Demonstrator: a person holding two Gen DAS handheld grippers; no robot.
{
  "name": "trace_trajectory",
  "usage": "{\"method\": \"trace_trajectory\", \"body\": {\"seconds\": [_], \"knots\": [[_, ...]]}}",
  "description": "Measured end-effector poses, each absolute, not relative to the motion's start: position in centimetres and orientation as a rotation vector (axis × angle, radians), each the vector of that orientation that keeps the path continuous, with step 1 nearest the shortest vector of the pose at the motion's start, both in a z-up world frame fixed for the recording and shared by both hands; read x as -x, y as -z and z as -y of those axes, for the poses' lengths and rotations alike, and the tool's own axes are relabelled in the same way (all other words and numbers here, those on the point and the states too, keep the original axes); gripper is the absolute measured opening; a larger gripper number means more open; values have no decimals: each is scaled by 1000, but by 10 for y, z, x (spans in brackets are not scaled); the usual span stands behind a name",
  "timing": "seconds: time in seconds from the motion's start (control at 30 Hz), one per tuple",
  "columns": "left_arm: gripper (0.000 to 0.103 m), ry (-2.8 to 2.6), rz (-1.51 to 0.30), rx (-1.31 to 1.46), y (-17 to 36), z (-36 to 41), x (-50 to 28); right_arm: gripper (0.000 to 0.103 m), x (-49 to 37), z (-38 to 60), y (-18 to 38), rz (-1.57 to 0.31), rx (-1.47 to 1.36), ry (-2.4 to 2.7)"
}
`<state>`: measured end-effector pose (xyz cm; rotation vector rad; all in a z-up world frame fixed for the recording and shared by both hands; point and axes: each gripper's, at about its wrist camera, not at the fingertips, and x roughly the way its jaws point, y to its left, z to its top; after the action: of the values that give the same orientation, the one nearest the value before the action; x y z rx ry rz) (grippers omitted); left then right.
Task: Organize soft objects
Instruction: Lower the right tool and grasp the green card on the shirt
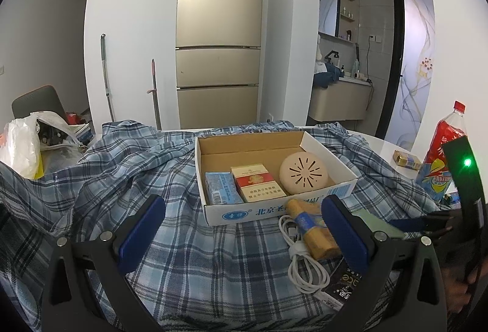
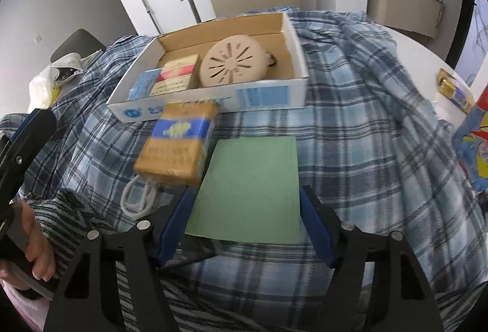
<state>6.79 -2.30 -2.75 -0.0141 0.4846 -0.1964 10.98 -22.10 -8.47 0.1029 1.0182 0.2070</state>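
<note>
A flat green sponge [image 2: 250,185] lies on the blue plaid cloth [image 2: 350,124], in front of the white cardboard box [image 2: 268,97]. My right gripper [image 2: 245,193] points down over the sponge's near end. Its blue pads [image 2: 317,228] meet the sponge's two side edges, so it is shut on the sponge. The left wrist view shows that same sponge [image 1: 375,225] at the right. My left gripper [image 1: 244,204] hovers open over the cloth with nothing between its fingers. Inside the box sit a blue tissue pack [image 1: 221,187], a red cigarette pack [image 1: 256,182] and a round beige disc [image 1: 303,172].
A yellow and blue pack [image 2: 180,143] rests against the box front, over a coiled white cable [image 1: 305,258] and a black packet [image 1: 343,286]. A red drink bottle [image 1: 442,149] and a small gold box [image 1: 405,159] stand at the right. A white plastic bag [image 1: 21,146] lies at the far left.
</note>
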Motion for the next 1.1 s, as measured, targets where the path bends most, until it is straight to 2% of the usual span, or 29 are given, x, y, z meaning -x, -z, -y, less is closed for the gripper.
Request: {"method": "trace_trajectory", "body": {"seconds": [0.27,0.43,0.6,0.87,1.0,1.1], "knots": [[103,201,-477,6,26,24,-66,71,-112,247,87,-1069,-23,-197],[103,201,-477,6,26,24,-66,84,-114,241,87,-1060,47,-155],[103,202,-477,6,26,25,-66,84,-122,230,88,-1066,73,-124],[103,203,-481,6,26,25,-66,83,-133,228,96,-1094,62,-115],[103,204,-484,5,27,26,-66,79,-137,229,100,-1114,51,-109],[103,201,-484,7,27,25,-67,69,-138,228,101,-1121,46,-112]]}}
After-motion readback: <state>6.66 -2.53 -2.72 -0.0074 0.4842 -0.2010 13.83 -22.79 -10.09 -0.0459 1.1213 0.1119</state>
